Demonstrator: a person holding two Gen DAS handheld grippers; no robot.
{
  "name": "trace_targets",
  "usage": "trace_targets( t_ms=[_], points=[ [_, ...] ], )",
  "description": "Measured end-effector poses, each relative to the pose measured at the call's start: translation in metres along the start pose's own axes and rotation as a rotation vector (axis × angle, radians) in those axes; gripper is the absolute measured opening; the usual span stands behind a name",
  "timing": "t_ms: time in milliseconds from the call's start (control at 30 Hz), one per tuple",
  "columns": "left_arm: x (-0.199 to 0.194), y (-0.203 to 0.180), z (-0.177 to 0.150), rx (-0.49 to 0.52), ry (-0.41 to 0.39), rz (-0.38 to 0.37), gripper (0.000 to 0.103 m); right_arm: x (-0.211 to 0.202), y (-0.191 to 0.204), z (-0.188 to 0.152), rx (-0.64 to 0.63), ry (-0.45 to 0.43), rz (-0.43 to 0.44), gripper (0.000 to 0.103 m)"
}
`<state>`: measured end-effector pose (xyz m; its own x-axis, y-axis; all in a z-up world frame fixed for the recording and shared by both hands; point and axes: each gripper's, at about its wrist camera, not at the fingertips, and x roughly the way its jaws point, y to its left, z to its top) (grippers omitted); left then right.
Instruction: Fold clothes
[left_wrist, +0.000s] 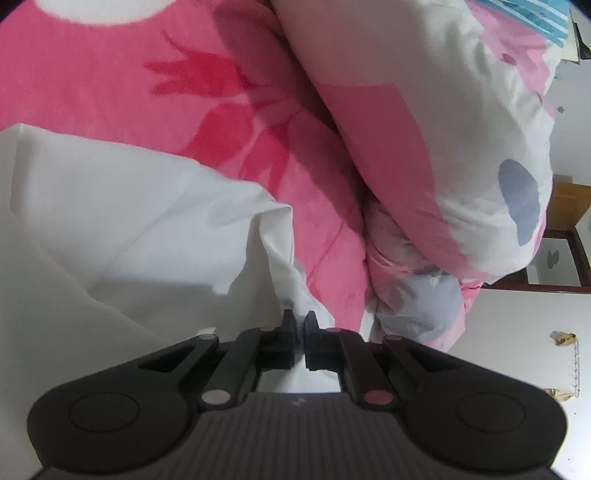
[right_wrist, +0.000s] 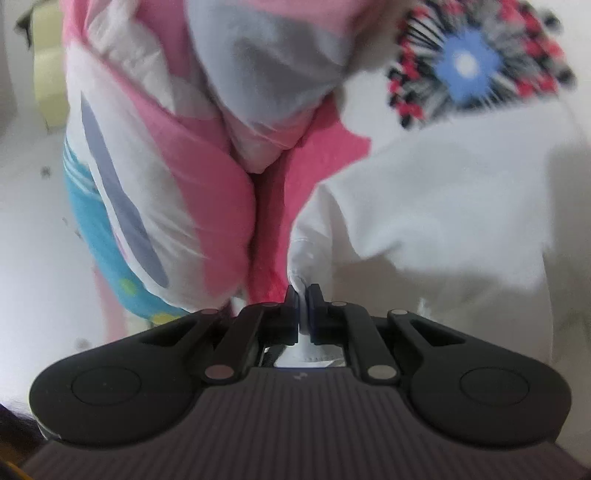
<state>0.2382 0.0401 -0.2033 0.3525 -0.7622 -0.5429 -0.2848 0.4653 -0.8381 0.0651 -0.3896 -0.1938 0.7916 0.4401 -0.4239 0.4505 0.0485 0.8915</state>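
A white garment (left_wrist: 122, 221) lies spread over a pink bedspread (left_wrist: 110, 74). In the left wrist view one corner of it runs up in a creased ridge into my left gripper (left_wrist: 300, 320), which is shut on that fold. The right wrist view shows the same white garment (right_wrist: 443, 206) with a printed motif (right_wrist: 469, 62) of blue, red and black. A seamed edge of it is pinched in my right gripper (right_wrist: 303, 293), whose jaws are shut on the cloth. White fabric also shows behind both pairs of fingers.
A bulky pink, white and grey quilt (left_wrist: 424, 129) is bunched up beside the garment; its rolled mass (right_wrist: 192, 155) fills the left of the right wrist view, with a turquoise patterned cloth (right_wrist: 92, 221) under it. A white wall (left_wrist: 517, 350) and wooden furniture (left_wrist: 569, 206) stand beyond.
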Motion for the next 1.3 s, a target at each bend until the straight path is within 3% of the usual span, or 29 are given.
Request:
trace_targets(
  t_ms=[100,133,200,233,300,333,367,400,467,567,733,800,833,900,1033,1167,1300],
  points=[
    [0.008,0.004,-0.006,0.053,0.026,0.088,0.006,-0.001,-0.02,-0.004,0.049,0.007,-0.054,0.006],
    [0.01,0.007,-0.009,0.073,0.034,0.127,0.007,-0.001,-0.024,-0.005,0.029,0.012,-0.106,0.006],
    [0.008,0.008,-0.014,0.098,0.024,0.135,0.009,0.0,-0.023,-0.007,-0.09,0.005,-0.275,0.007],
    [0.006,0.008,-0.016,0.11,0.018,0.136,0.01,-0.001,-0.021,-0.009,-0.134,-0.004,-0.318,0.005],
    [0.001,0.002,-0.02,0.157,-0.005,0.156,0.017,-0.007,-0.014,-0.011,-0.181,-0.014,-0.336,0.011],
    [-0.004,-0.006,-0.023,0.199,-0.031,0.179,0.027,-0.01,-0.007,-0.013,-0.221,-0.018,-0.36,0.016],
    [-0.008,-0.014,-0.026,0.242,-0.057,0.203,0.037,-0.012,0.003,-0.016,-0.277,-0.021,-0.389,0.021],
    [-0.015,-0.022,-0.029,0.288,-0.089,0.23,0.04,-0.014,0.015,-0.021,-0.346,-0.029,-0.423,0.022],
    [-0.033,-0.041,-0.037,0.405,-0.168,0.268,0.04,-0.017,0.043,-0.035,-0.53,-0.07,-0.485,0.023],
    [-0.039,-0.071,-0.045,0.566,-0.24,0.263,0.04,-0.014,0.08,-0.055,-0.824,-0.111,-0.508,0.023],
    [0.018,-0.081,-0.041,0.692,-0.217,0.336,0.041,0.036,0.107,-0.065,-1.169,-0.1,-0.507,0.022],
    [0.029,-0.064,-0.037,0.674,-0.249,0.391,0.037,0.056,0.103,-0.065,-1.278,-0.096,-0.523,0.021],
    [0.034,-0.055,-0.035,0.664,-0.266,0.419,0.026,0.064,0.094,-0.059,-1.28,-0.086,-0.545,0.021],
    [0.039,-0.046,-0.033,0.652,-0.285,0.448,0.027,0.077,0.063,-0.036,-1.187,-0.053,-0.613,0.02],
    [0.033,-0.053,-0.03,0.647,-0.281,0.447,0.033,0.061,0.056,-0.009,-1.023,-0.092,-0.508,0.02],
    [0.003,-0.061,-0.034,0.607,-0.324,0.469,0.042,0.037,0.08,-0.016,-1.023,-0.136,-0.435,0.021],
    [-0.05,-0.067,-0.045,0.566,-0.396,0.488,0.046,0.035,0.088,-0.036,-1.092,-0.041,-0.355,0.021]
  ],
)
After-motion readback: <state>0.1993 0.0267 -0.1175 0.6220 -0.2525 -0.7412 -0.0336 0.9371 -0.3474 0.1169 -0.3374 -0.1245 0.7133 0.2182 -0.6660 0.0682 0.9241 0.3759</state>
